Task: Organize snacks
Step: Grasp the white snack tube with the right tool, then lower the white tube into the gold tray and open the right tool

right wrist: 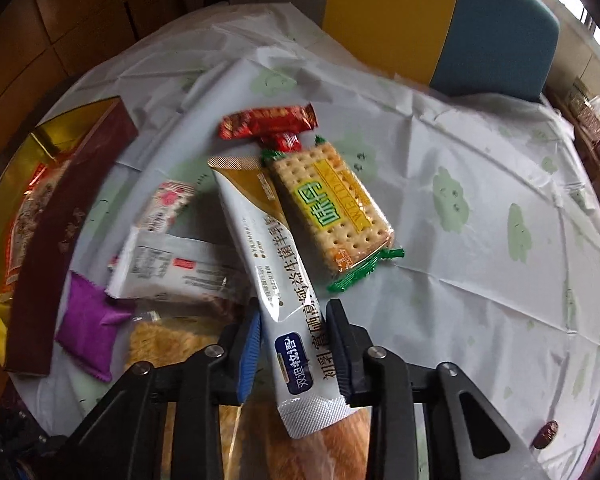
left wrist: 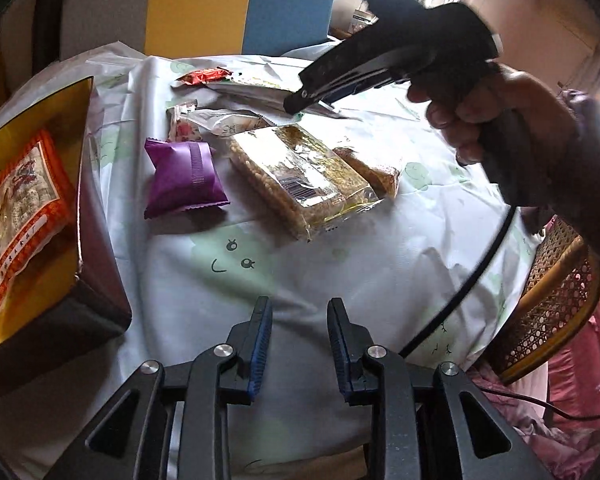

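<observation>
Sorting snacks into the box (left wrist: 96,216) at the table's left edge; one orange packet (left wrist: 18,208) already lies inside. From the left wrist: my left gripper (left wrist: 300,344) hangs over bare tablecloth (left wrist: 340,264), jaws partly spread, nothing between them; the purple packet (left wrist: 184,178) lies ahead, near the box. From the right wrist: my right gripper (right wrist: 292,352) pinches the long white sachet (right wrist: 272,264), pads against both sides. Next move, I judge: lift it clear of the cracker pack (right wrist: 332,208) and carry it left to the box.
</observation>
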Available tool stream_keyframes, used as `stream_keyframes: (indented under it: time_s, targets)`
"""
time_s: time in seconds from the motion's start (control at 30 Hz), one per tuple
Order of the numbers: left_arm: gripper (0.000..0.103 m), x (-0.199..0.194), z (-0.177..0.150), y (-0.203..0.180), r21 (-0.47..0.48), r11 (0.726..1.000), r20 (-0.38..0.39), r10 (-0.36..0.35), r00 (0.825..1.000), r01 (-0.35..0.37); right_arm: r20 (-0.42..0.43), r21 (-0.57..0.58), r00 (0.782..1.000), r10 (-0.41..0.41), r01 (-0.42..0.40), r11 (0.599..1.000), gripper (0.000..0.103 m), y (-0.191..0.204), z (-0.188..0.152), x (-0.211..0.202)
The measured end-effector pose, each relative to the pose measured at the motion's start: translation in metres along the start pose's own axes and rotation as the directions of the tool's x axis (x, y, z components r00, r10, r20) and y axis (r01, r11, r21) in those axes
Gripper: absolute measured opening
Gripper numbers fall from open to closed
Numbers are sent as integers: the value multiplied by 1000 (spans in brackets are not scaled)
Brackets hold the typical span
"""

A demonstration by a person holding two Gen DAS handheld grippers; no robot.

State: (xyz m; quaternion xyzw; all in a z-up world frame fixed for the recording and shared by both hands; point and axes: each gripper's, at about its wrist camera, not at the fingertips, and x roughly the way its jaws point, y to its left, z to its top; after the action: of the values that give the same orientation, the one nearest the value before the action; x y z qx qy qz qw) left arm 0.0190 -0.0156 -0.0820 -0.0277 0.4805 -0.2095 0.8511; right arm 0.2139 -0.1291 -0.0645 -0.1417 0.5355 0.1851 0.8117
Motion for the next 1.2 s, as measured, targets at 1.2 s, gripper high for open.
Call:
stream_keyframes:
  time_s: [1.2]
  targets:
    - [35, -12, -16, 16, -47, 999, 38, -9, 999, 10, -4, 35, 874, 486, -486, 873, 43, 121, 36, -54]
